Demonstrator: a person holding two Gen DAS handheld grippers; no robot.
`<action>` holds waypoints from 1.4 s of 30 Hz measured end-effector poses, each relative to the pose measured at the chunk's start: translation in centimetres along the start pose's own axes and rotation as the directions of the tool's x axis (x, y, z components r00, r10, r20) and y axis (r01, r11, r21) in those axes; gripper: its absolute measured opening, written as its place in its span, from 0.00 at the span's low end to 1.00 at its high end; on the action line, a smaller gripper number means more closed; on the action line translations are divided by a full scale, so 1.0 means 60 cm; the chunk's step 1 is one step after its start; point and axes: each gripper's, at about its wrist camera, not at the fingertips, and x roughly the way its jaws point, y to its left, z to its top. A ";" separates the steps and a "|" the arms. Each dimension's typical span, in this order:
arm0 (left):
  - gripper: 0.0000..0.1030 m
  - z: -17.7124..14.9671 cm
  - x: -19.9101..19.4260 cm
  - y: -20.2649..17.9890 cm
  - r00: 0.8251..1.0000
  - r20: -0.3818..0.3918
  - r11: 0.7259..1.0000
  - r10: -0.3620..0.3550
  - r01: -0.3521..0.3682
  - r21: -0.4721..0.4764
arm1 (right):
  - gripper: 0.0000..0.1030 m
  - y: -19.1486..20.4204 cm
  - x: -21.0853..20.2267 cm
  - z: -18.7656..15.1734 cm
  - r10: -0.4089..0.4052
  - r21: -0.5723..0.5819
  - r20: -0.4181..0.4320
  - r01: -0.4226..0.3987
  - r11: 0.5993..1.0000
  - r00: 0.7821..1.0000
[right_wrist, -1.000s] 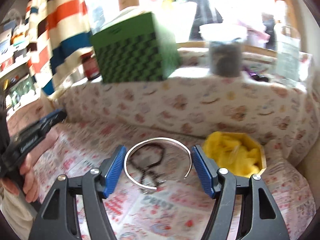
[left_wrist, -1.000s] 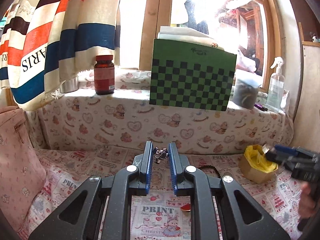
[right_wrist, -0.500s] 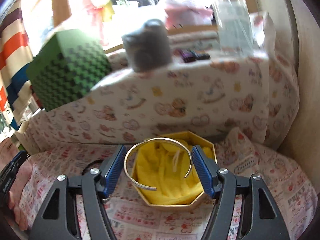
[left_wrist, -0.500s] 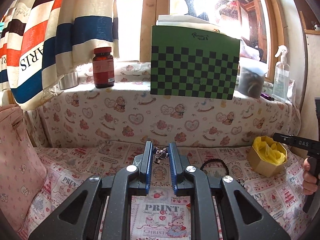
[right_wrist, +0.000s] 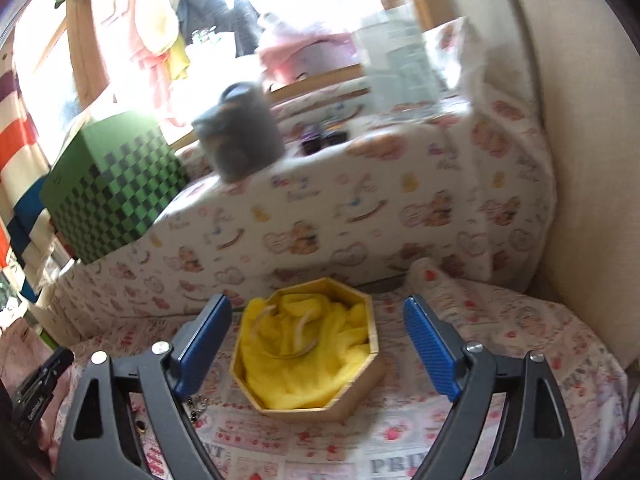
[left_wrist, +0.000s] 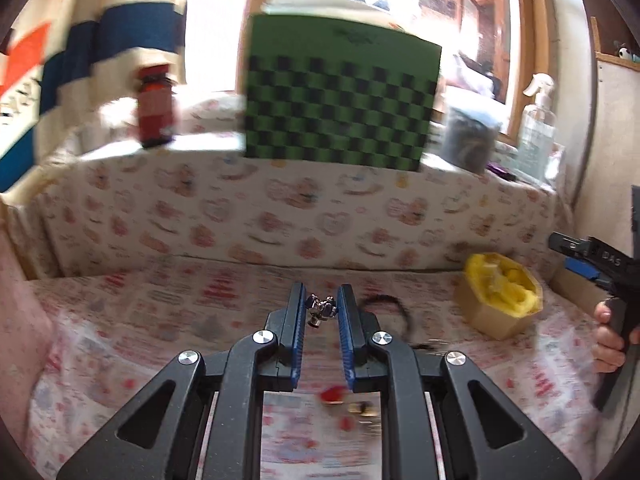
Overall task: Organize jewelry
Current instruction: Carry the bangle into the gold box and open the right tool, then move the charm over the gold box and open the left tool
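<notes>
Right gripper (right_wrist: 318,344) jaws just opened, bangle (right_wrist: 296,340) in yellow-lined box (right_wrist: 360,392)

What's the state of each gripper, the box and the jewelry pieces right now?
left gripper: shut on the small silver charm, held above the cloth.
right gripper: open, jaws just opened, nothing between the pads.
hexagonal box: lid off, lined with yellow fabric.
silver bangle: lying in the box on the fabric, released.
black bracelet: loose on the cloth, not in the box.

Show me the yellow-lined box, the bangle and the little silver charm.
box (right_wrist: 362,398): right wrist view, front wooden wall.
bangle (right_wrist: 298,354): right wrist view, lower curve, lying on the yellow lining.
charm (left_wrist: 320,307): left wrist view, middle, between the fingers.
</notes>
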 end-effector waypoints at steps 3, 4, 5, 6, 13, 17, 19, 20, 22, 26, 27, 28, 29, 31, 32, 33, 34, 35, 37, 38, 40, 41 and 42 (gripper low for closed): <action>0.14 0.016 0.016 -0.041 0.995 -0.053 0.997 -0.080 0.080 -0.001 | 0.86 -0.020 -0.009 0.008 -0.045 0.030 0.001 0.045 0.999 0.999; 0.14 0.020 0.022 -0.054 0.992 -0.070 0.994 -0.108 0.108 -0.002 | 0.87 -0.026 -0.008 0.011 -0.050 0.038 0.004 0.050 0.998 0.999; 0.14 0.026 0.031 -0.071 0.986 -0.093 0.990 -0.140 0.140 -0.002 | 0.88 -0.033 -0.010 0.013 -0.058 0.050 0.006 0.057 0.997 0.998; 0.14 0.030 0.041 -0.088 0.980 -0.115 0.986 -0.165 0.166 -0.002 | 0.88 -0.040 -0.014 0.012 -0.063 0.058 0.004 0.063 0.996 0.998; 0.14 0.043 0.100 -0.195 0.947 -0.207 0.966 -0.246 0.256 0.023 | 0.89 -0.052 0.016 0.002 -0.109 0.046 -0.081 0.113 0.993 0.991; 0.14 0.049 0.132 -0.237 0.936 -0.245 0.962 -0.253 0.270 0.041 | 0.89 -0.059 0.016 0.007 -0.097 0.073 -0.086 0.103 0.992 0.992; 0.14 0.052 0.149 -0.252 0.930 -0.264 0.960 -0.256 0.277 0.043 | 0.90 -0.069 0.013 0.012 -0.101 0.103 -0.082 0.109 0.989 0.991; 0.14 0.053 0.156 -0.257 0.926 -0.275 0.959 -0.261 0.282 0.040 | 0.90 -0.073 0.012 0.014 -0.104 0.118 -0.085 0.114 0.986 0.991; 0.14 0.055 0.168 -0.264 0.919 -0.289 0.958 -0.267 0.287 0.027 | 0.90 -0.081 0.014 0.018 -0.092 0.147 -0.094 0.105 0.984 0.991; 0.18 0.060 0.175 -0.270 0.917 -0.294 0.957 -0.271 0.289 0.019 | 0.90 -0.096 0.015 0.021 -0.057 0.204 -0.111 0.079 0.976 0.992; 0.26 0.061 0.173 -0.270 0.921 -0.286 0.959 -0.265 0.283 0.025 | 0.90 -0.097 0.016 0.021 -0.061 0.207 -0.113 0.083 0.975 0.992; 0.35 0.062 0.169 -0.270 0.926 -0.274 0.960 -0.259 0.278 0.034 | 0.90 -0.098 0.017 0.020 -0.066 0.206 -0.114 0.089 0.974 0.991; 0.38 0.064 0.163 -0.270 0.933 -0.260 0.961 -0.250 0.271 0.046 | 0.90 -0.097 0.017 0.020 -0.072 0.202 -0.116 0.095 0.975 0.991; 0.41 0.070 0.147 -0.265 0.948 -0.224 0.966 -0.225 0.248 0.077 | 0.90 -0.095 0.017 0.019 -0.073 0.199 -0.119 0.096 0.975 0.990; 0.42 0.072 0.138 -0.260 0.954 -0.209 0.967 -0.216 0.238 0.088 | 0.90 -0.093 0.017 0.018 -0.066 0.200 -0.121 0.089 0.976 0.990; 0.44 0.075 0.129 -0.253 0.959 -0.194 0.969 -0.209 0.230 0.093 | 0.90 -0.090 0.018 0.017 -0.060 0.199 -0.123 0.084 0.976 0.991; 0.49 0.077 0.120 -0.246 0.963 -0.179 0.970 -0.203 0.223 0.094 | 0.90 -0.088 0.017 0.017 -0.057 0.197 -0.123 0.080 0.977 0.991; 0.52 0.079 0.109 -0.236 0.967 -0.159 0.972 -0.197 0.214 0.095 | 0.90 -0.084 0.015 0.016 -0.056 0.190 -0.118 0.078 0.979 0.991; 0.62 0.083 0.088 -0.216 0.977 -0.120 0.978 -0.177 0.188 0.093 | 0.90 -0.074 0.009 0.016 -0.067 0.165 -0.101 0.083 0.983 0.993; 0.64 0.085 0.077 -0.204 0.982 -0.099 0.981 -0.163 0.172 0.090 | 0.90 -0.067 0.006 0.016 -0.076 0.143 -0.089 0.088 0.986 0.993; 0.75 0.088 0.052 -0.179 0.988 -0.060 0.985 -0.143 0.148 0.092 | 0.90 -0.056 0.004 0.015 -0.084 0.118 -0.080 0.093 0.989 0.993; 0.76 0.089 0.040 -0.168 0.990 -0.044 0.985 -0.134 0.138 0.104 | 0.90 -0.050 0.003 0.013 -0.082 0.107 -0.080 0.091 0.990 0.993; 0.76 0.089 0.029 -0.157 0.992 -0.024 0.985 -0.120 0.122 0.123 | 0.90 -0.044 0.001 0.013 -0.071 0.101 -0.083 0.079 0.992 0.994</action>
